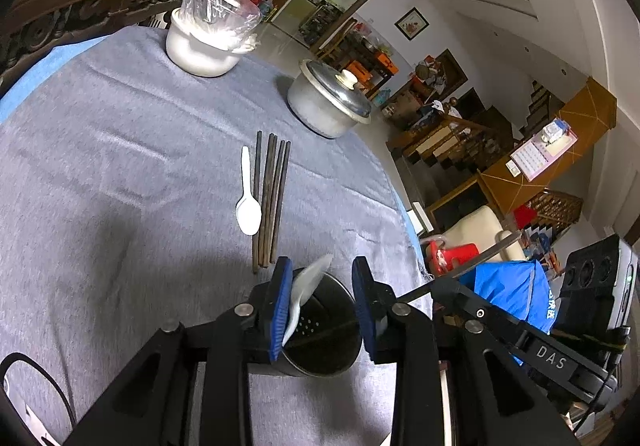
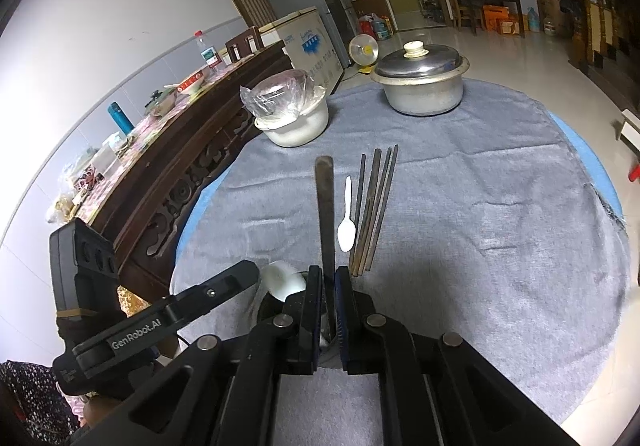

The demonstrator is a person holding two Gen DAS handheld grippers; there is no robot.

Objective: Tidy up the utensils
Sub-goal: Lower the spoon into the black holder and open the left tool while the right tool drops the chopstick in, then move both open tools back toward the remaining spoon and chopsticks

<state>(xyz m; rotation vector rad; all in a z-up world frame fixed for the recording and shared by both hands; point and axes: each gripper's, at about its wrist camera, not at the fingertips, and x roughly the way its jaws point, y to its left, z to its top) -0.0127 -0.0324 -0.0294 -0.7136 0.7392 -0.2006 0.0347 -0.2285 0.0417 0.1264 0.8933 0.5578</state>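
Pinching a stiff, slim metal utensil (image 2: 325,214) near its bowl, right gripper (image 2: 329,286); left gripper (image 1: 320,286) jaws spread about holder (image 1: 320,330).

Indoor light, moderate and cool, comes from above and behind me. My two tools throw a broad soft shadow on the grey cloth (image 1: 120,150) along the table's near edge, seen in both wrist views. Glare sits on the metal pot lid (image 2: 420,60) and on the plastic-wrapped bowl (image 1: 218,12). Fisheye bending is strong: walls curve, corners go black. Focus is sharp at centre, with softer room detail toward the rims.
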